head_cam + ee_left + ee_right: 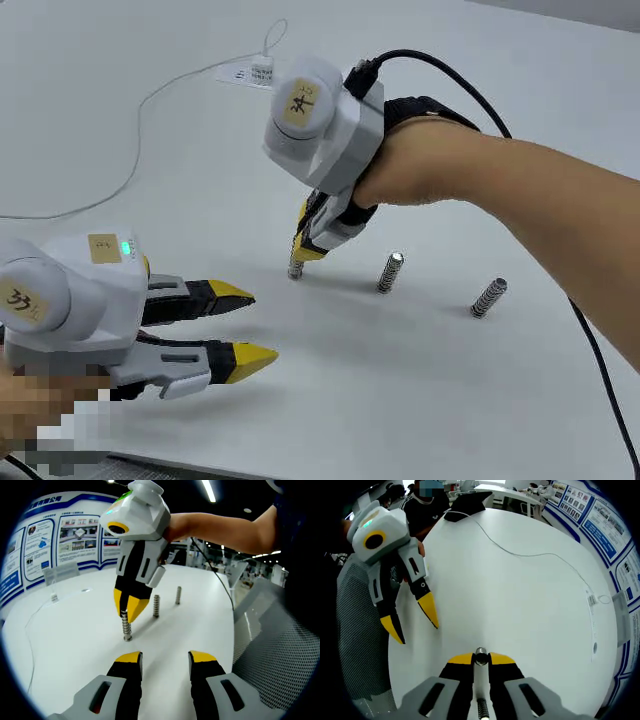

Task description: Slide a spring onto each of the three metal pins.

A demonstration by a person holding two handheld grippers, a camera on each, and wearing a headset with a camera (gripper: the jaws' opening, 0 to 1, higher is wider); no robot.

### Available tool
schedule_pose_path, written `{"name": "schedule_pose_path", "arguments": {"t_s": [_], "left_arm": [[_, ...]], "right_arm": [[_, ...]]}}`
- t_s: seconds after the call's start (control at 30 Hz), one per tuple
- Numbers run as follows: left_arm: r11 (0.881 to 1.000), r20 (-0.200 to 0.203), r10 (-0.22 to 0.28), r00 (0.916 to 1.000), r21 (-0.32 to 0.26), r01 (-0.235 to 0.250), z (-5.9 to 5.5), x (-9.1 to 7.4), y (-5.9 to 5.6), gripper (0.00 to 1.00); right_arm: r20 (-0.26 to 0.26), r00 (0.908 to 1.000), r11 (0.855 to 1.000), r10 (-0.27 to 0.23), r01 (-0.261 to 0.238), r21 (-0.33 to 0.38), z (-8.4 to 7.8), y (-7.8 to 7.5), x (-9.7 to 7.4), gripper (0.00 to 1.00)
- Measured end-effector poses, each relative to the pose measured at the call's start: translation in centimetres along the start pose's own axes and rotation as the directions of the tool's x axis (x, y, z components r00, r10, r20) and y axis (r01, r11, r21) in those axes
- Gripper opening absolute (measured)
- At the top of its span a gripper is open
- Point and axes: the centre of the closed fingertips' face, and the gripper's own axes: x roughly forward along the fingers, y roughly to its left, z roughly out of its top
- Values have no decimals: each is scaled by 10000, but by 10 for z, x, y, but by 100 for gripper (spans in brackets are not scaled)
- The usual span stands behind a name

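Two springs (390, 272) are on (middle, right pins (397, 259)); I judge the third spring (126, 626) nearly down, right hand-held gripper (300, 255) clenched on it, left hand-held gripper (262, 324) released.

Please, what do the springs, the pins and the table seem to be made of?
Each spring: likely bare steel wire; the grey coils glint. Each pin: polished metal, its top shines brightly. The table: smooth matte white, maybe laminate; I cannot be sure.

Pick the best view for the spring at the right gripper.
Left gripper view: the spring shows side-on, nearly whole, below the jaws of the right gripper. Head view: small, top hidden by the jaws. Right gripper view: its top end-on between the jaws.
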Motion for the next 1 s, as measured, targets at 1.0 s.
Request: {"name": "schedule_pose_path", "arguments": {"t_s": [1.0], "left_arm": [[10000,-82,34,10000,2,-34,-1,-1,0,38]], "right_arm": [[132,9999,9999,103,-103,-19,-9,4,9,18]]}}
